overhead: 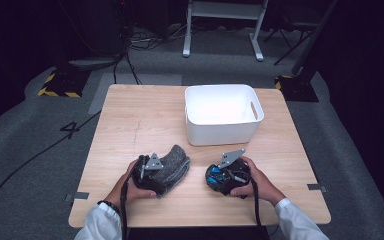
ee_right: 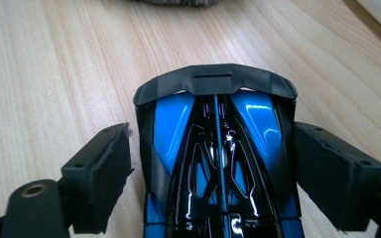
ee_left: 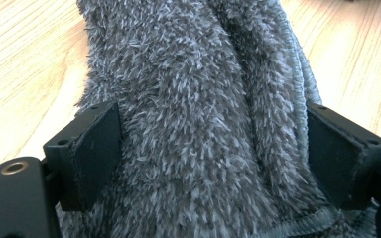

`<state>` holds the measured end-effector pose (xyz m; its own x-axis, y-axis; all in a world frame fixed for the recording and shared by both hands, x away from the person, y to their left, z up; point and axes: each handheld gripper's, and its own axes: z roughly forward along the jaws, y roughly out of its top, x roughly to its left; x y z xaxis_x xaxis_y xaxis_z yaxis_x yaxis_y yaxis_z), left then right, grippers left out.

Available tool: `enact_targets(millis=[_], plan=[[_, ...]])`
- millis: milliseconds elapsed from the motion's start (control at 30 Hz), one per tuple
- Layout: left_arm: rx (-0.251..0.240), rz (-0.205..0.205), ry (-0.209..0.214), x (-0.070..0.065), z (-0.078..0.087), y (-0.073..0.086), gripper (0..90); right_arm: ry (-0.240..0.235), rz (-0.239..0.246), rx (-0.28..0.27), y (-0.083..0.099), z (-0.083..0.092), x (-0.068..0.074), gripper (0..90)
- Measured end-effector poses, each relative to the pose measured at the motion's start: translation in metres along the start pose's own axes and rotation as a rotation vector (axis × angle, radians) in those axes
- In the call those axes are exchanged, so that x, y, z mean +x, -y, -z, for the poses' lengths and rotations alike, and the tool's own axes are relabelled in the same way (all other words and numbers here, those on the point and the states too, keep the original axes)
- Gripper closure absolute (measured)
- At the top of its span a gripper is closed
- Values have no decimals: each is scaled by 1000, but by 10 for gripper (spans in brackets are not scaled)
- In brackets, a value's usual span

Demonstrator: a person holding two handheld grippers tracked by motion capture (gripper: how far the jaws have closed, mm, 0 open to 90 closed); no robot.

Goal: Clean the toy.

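- Left gripper (ee_left: 213, 158): jaws spread wide, both pads pressed into the grey fuzzy cloth (ee_left: 198, 99) (bunched up between them).
- Right gripper (ee_right: 213, 178): jaws wide, astride the blue and black toy car (ee_right: 216, 148); right pad against its side, small gap at the left pad.
- Cloth and car resting on the wooden table (overhead: 130, 120), near its front edge.
- Beyond: white bin (overhead: 222, 112) on the far side.

- A fuzzy cloth (ee_left: 198, 124) lies on the table (overhead: 130, 115) between my left gripper's (ee_left: 213, 153) jaws.
- A toy car (ee_right: 218, 163) sits between my right gripper's (ee_right: 213, 173) jaws.
- A bin (overhead: 223, 114) stands beyond both.
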<state>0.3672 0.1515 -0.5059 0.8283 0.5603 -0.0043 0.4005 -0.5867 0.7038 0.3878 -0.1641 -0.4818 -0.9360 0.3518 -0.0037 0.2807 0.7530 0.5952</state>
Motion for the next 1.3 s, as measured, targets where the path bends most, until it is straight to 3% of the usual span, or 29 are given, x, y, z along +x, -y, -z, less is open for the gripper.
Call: enact_targets(millis=[367,667,733,1100,1300], plan=[[0,0,0,0,0,0,146,9,-1,33,-1,-9,1,202],[0,0,0,0,0,0,145,16,-3,25,-3,-12,2,207],[0,0,0,0,0,0,145,22,-8,15,-2,-11,1,242],[0,0,0,0,0,0,145,19,32,21,0,-7,2,251],[0,0,0,0,0,0,145,21,43,-26,-1,5,5,252]])
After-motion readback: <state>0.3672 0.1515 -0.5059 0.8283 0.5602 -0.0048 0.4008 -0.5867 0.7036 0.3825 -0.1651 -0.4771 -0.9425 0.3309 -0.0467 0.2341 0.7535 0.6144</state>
